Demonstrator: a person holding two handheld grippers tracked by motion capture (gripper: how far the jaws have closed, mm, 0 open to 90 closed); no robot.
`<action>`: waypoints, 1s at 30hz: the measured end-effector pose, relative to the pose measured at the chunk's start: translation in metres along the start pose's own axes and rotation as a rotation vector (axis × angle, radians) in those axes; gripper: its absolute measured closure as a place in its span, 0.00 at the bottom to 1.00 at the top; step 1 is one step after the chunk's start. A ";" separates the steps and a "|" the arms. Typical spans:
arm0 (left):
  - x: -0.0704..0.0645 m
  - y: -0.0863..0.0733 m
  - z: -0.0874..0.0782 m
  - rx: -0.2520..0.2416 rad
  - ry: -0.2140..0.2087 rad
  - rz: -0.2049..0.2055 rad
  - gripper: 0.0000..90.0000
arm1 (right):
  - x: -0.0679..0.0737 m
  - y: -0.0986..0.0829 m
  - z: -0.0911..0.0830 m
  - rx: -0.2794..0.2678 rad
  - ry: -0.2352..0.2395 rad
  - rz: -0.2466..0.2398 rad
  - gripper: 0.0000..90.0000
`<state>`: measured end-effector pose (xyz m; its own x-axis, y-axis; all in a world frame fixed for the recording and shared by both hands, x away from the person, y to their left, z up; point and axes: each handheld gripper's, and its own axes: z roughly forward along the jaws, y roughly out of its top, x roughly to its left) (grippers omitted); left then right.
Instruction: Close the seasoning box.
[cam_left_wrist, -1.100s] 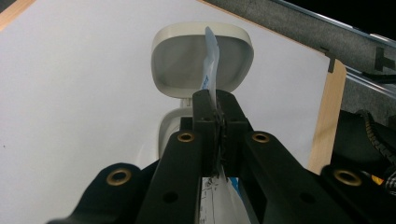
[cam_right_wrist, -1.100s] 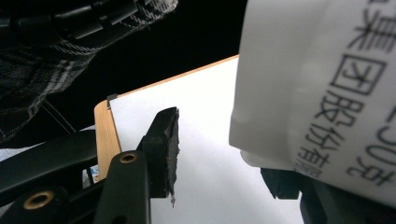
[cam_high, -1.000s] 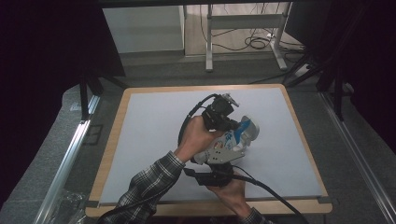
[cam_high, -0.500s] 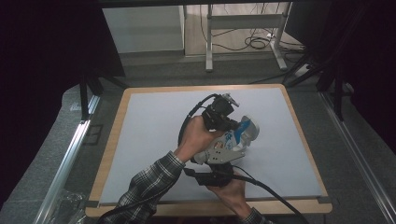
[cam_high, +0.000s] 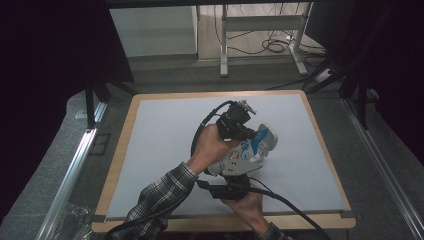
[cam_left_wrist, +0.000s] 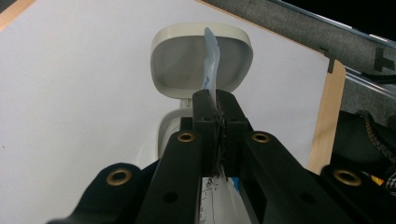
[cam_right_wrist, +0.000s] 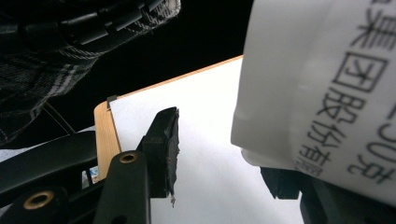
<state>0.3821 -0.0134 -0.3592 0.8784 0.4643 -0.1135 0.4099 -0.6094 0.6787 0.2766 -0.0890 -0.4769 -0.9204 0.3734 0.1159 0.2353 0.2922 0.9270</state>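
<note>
High view showed the person leaning over the worktop with both hands close together near its middle, the left gripper above and the right gripper below, and a white and blue pouch held between them off the surface. From where I stood, the pouch seemed to be kept upright so that it could be tipped or pulled open over the cream dish beneath it. Seen from the left gripper view, the fingers were pressed together on the thin top edge of the pouch, which stood up like a blade between them; that pinch looked meant to steady or tear the seal. Below and beyond lay the dish, square with rounded corners, resting on the white sheet, placed directly under the pouch, probably to catch whatever came out. In the right gripper view the fingers stood apart, one dark pad at the left and the other partly hidden behind the printed body of the pouch, which hung between them; whether they touched it I could not tell. Its hand seemed to be readying a grip on the lower part.
</note>
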 end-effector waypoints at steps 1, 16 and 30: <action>0.000 0.000 0.000 0.000 0.000 0.000 0.98 | 0.000 0.000 0.000 0.000 0.000 -0.001 0.58; 0.000 -0.002 0.001 -0.011 0.003 0.000 0.98 | -0.002 -0.001 0.001 0.009 -0.003 0.005 0.58; 0.001 -0.005 0.001 -0.026 0.004 0.002 0.98 | -0.002 -0.003 0.003 0.022 -0.008 0.005 0.58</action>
<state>0.3810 -0.0105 -0.3632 0.8783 0.4655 -0.1092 0.4014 -0.5937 0.6974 0.2790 -0.0879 -0.4808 -0.9167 0.3820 0.1173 0.2467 0.3100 0.9182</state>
